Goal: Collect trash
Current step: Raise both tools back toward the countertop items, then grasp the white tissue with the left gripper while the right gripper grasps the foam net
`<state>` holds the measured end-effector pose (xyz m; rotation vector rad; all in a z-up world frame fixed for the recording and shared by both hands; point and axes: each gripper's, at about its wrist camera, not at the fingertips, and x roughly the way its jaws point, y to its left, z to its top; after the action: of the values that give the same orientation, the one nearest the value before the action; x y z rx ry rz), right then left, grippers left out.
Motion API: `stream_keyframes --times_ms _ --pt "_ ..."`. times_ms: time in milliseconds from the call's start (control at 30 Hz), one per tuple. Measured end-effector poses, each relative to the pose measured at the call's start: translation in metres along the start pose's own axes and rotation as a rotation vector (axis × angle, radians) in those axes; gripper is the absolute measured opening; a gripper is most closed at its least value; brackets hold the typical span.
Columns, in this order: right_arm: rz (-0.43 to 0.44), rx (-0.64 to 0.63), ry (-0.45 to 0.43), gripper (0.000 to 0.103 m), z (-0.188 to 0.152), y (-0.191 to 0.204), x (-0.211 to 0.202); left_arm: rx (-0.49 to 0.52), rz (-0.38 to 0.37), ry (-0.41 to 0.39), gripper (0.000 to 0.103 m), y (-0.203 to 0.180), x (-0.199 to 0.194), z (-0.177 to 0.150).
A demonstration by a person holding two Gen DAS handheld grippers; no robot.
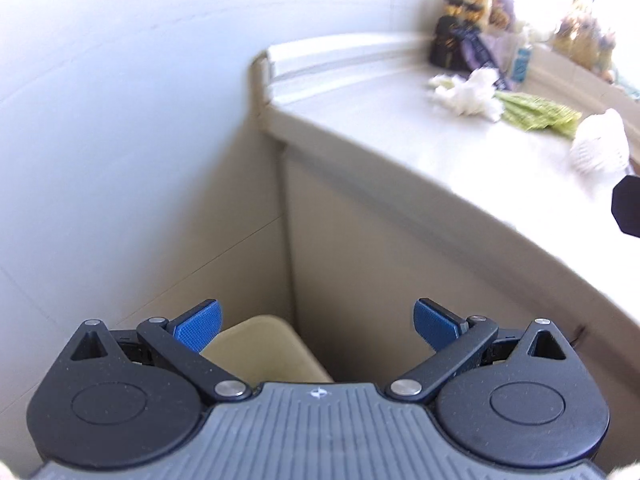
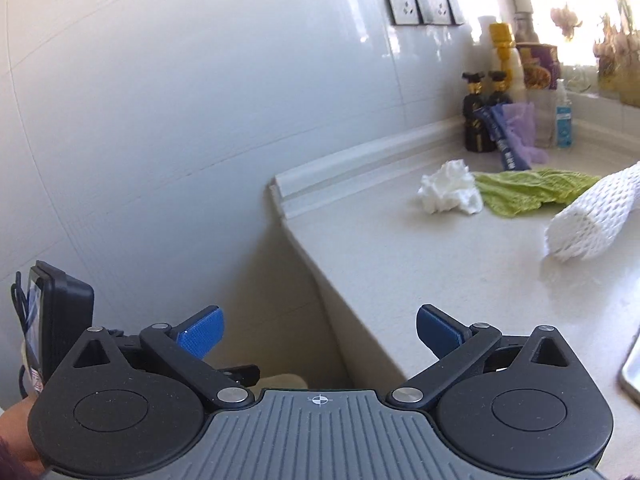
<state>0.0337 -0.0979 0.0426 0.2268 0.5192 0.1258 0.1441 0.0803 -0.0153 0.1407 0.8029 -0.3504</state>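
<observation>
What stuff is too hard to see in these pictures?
- Beige bin-like container, left wrist view: mostly behind the open left gripper; inside hidden.
- White foam net sleeve, right wrist view: far end cut by the edge.
- Dark pump bottles, left view: blurred, labels unreadable.

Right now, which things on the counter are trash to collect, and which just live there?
Trash: tissue, green leaf, foam net.
Staying: dark bottles, blue tube, sanitizer bottle, jars, wall sockets.
</observation>
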Motion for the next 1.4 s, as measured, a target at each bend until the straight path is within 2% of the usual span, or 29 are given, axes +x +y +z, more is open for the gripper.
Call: stream_keyframes --times_ms 233,267,600,800,1000,1267,1400 --pt "-0.123 0.054 -0.068 0.103 0.014 -0.049 -0.01 0.047 -0.054 -0.085 0.102 -0.04 -0.005 0.019" --pt "-0.134 0.067 -0.075 0.103 0.016 -0.056 -0.009 0.053 -0.063 -0.095 0.102 -0.047 0.001 0.015" --pt "-0.209 0.263 -0.137 0.103 0.039 -0.127 -0.024 0.119 -0.116 -0.165 0.102 -0.092 0.024 0.055" --pt "-0.224 0.481 -0.191 0.103 0.051 -0.169 -0.012 0.17 -0.158 -0.179 0.102 -0.113 0.061 0.086" --pt "-0.279 0.591 -0.219 0.103 0.057 -0.189 0.015 0.214 -0.145 -0.192 0.101 -0.131 0.099 0.11" --pt "-0.357 0.702 -0.199 0.098 0.049 -0.214 0.057 0.142 -0.133 -0.189 0.085 -0.141 0.136 0.127" --pt "-0.376 0.707 -0.176 0.088 0.045 -0.219 0.071 0.132 -0.116 -0.183 0.064 -0.142 0.144 0.126"
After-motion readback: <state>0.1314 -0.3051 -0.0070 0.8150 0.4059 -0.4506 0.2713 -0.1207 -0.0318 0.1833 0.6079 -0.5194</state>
